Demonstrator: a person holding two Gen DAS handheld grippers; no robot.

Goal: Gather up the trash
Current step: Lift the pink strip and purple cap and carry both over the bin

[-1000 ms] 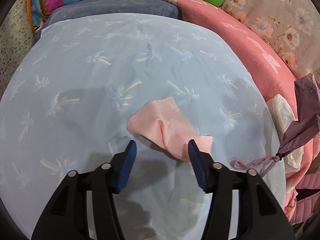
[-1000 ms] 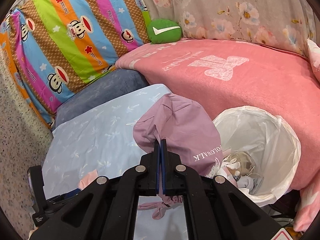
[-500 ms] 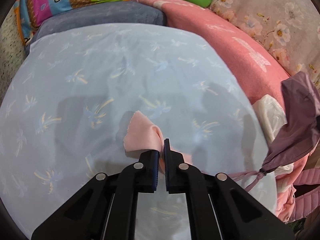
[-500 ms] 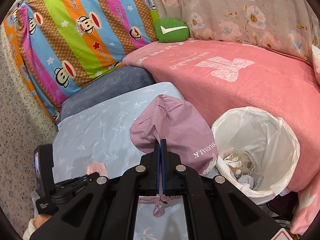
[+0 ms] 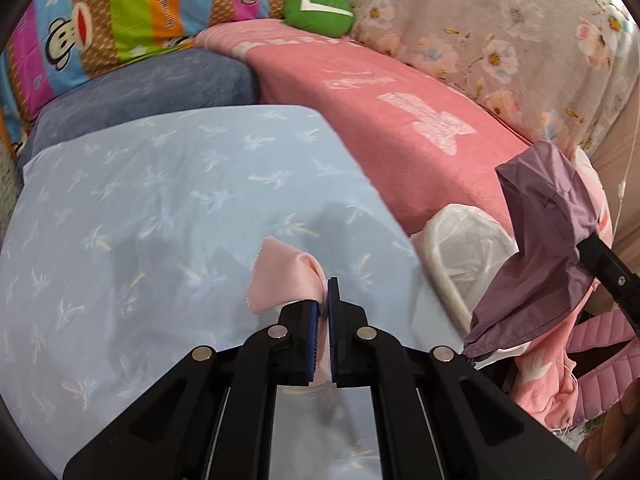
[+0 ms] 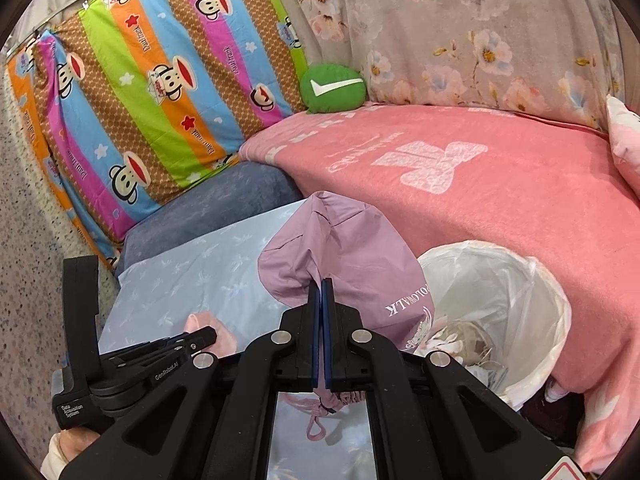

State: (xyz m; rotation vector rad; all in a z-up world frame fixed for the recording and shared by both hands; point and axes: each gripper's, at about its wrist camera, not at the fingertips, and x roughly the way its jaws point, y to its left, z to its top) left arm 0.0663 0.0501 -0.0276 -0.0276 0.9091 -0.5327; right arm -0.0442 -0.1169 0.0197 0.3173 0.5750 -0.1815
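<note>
Right wrist view looks down into the white-lined trash bin point(image 6: 532, 280), which stands against the pink blanket point(image 6: 500, 200); crumpled paper and wrappers point(image 6: 468, 340) lie at its bottom. This view also shows the right gripper point(image 6: 321, 284) clamped tight on a purple drawstring bag point(image 6: 352, 248), printed lettering on its side and its cord loop hanging below the jaws, just beside the bin's rim. At lower left the left gripper point(image 6: 208, 334) shows from the side with the pink cloth point(image 6: 196, 322) at its tip, above the light blue sheet point(image 6: 200, 272). Left wrist view shows the bin point(image 5: 448, 280) only edge-on, so its contents are hidden, but it gives the grip on the pink cloth point(image 5: 284, 276) clearly: the left gripper point(image 5: 325, 284) has its blue pads pressed together on a fold, the rest bunched to the left of the jaws over the sheet point(image 5: 160, 220). The purple bag point(image 5: 548, 248) hangs at the right, partly in front of the bin.
</note>
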